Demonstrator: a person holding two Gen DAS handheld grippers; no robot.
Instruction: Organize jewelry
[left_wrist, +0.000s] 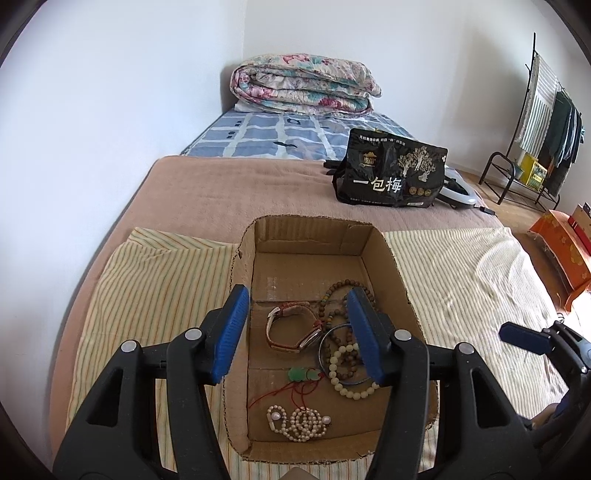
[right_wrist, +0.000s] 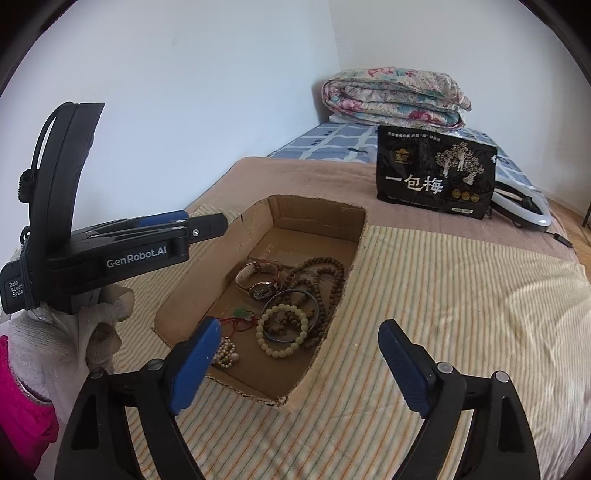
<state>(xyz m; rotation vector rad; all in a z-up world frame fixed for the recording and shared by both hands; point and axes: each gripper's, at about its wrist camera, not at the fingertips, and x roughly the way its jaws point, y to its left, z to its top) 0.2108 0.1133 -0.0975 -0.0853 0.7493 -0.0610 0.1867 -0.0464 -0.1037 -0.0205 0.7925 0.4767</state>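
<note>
**A:** White-walled bedroom; bed (left_wrist: 207, 184) under a brown blanket, with a striped yellow cloth (right_wrist: 424, 295) spread on the near part. Any writing?

**B:** Black snack bag (left_wrist: 388, 173) standing on the blanket, large white characters "一包梅"; the small print is too fine to read. Left gripper (right_wrist: 207, 225), seen from the right wrist view, carries "GenRobot.AI" on its side, and a cut-off label "Data Acquis… Syste…".

**A:** Surroundings?

**B:** Folded floral quilt (left_wrist: 303, 83) at the far end on a blue checked sheet. Clothes rack (left_wrist: 546, 122) at far right. Orange box (left_wrist: 565, 254) on the floor beside the bed. White ring-shaped object (right_wrist: 524, 206) behind the bag, partly hidden.

**A:** Jewelry?

**B:** All inside an open cardboard box (left_wrist: 310, 236) on the striped cloth. Brown-strap watch (left_wrist: 291, 328), long dark wooden bead string (right_wrist: 321, 280), dark bangle (right_wrist: 291, 314), pale bead bracelet (right_wrist: 282, 328) lying over the bangle, green pendant on red cord (left_wrist: 304, 374), pearl strand (left_wrist: 299, 422) nearest the front wall.

**A:** Grippers?

**B:** Left gripper (left_wrist: 299, 332) over the box, blue pads apart, nothing clamped; watch and bangle lie below the gap. Right gripper (right_wrist: 299, 365) spread wide, empty, over the box's near right edge; its left pad overlaps the pearls in view. White-gloved hand (right_wrist: 55, 332) holds the left one.
</note>
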